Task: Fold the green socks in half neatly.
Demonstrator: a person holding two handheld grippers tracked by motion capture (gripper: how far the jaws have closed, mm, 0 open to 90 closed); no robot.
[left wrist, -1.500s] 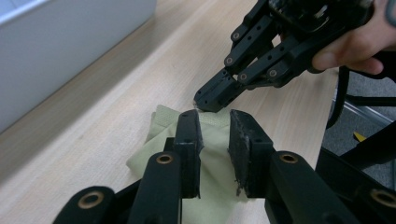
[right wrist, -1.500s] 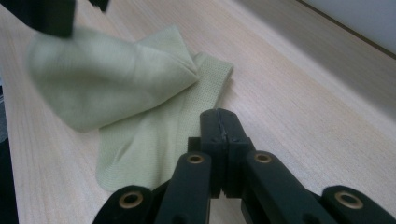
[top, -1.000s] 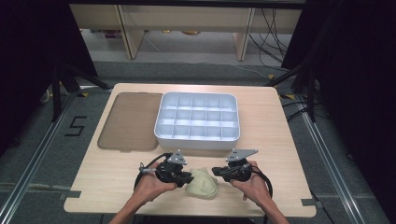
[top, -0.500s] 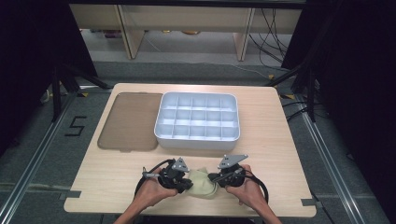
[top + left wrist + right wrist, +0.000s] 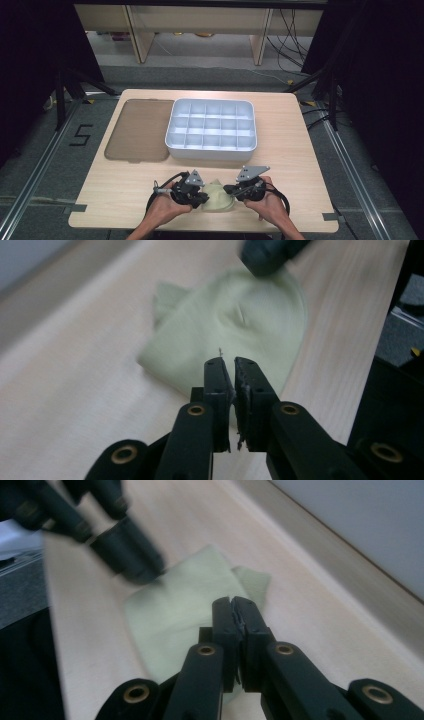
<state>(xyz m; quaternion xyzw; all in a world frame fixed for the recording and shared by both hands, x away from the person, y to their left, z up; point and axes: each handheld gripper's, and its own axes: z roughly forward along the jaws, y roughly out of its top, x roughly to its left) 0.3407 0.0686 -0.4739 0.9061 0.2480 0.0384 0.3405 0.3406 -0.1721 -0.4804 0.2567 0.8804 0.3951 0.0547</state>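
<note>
Both tools closed onto cloth (image 5: pixel 216 196).

Soft matt cloth (image 5: pixel 216 196) on smooth, seemingly laminated wood table (image 5: pixel 300 165)

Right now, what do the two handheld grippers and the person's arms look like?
Both grippers, left and right, are black, each topped by a grey three-cornered plate with small holes. Black cables loop from their rear ends. Their fingers are flat black bars on arms with brass-coloured rivets. Forearms show no sleeves.
</note>
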